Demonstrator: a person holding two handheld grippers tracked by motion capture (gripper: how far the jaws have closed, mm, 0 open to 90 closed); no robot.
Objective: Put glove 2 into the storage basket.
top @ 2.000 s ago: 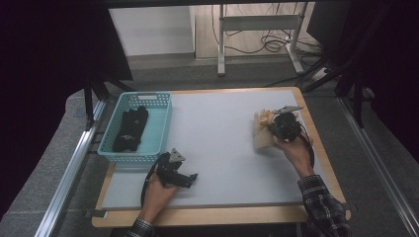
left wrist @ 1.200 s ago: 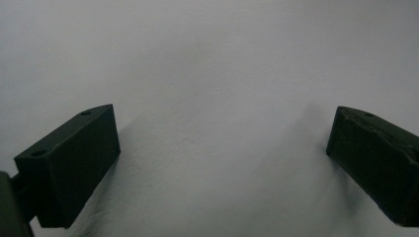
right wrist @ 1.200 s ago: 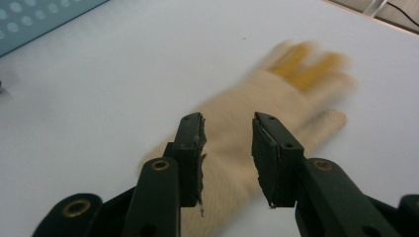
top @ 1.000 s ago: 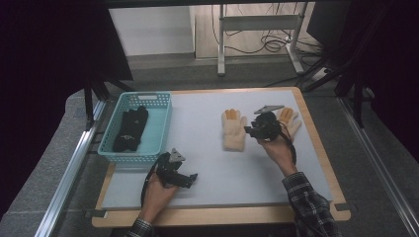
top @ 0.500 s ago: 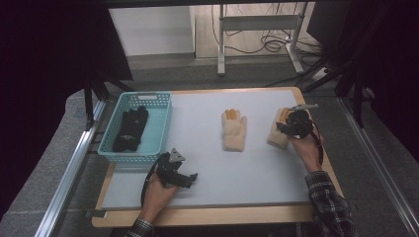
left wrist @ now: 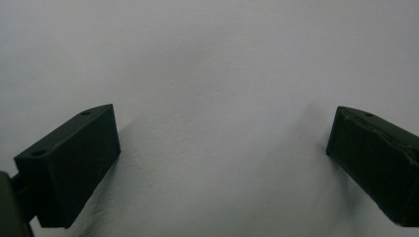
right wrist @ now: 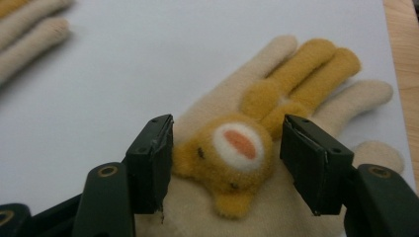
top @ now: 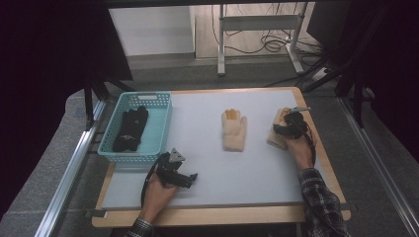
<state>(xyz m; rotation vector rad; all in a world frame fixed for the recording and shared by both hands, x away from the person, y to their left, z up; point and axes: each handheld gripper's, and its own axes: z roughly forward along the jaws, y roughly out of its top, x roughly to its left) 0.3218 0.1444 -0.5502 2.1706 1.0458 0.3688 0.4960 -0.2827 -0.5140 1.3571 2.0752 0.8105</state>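
High view: two cream gloves are laid flat on the white table (top: 207,163). One glove (top: 233,130) lies near the middle; the second glove (top: 277,129) lies near the right edge, partly covered by the right gripper (top: 291,124) held in the person's right hand (top: 300,150). A teal basket (top: 141,129) holding dark gloves (top: 129,129) stands at the left.

In the right gripper view, the right gripper (right wrist: 225,163) is seen about half open, its jaws having just been widening, set either side of the orange bear patch (right wrist: 227,153) on the second glove (right wrist: 296,98). The patch is between the jaws, but the pads appear just clear of it, so nothing is judged to be gripped.

The left gripper (top: 180,175) is rested on the table near the front edge, beside the basket; in the left gripper view its jaws are seen wide apart over bare table, with nothing between them.

The step in hand is judged to be either the release or the taking up of the second glove; which of the two cannot be told. If it is to be lifted, the jaws must be closed on the fabric around the patch; if released, the gripper must be raised clear without the fleece being dragged.
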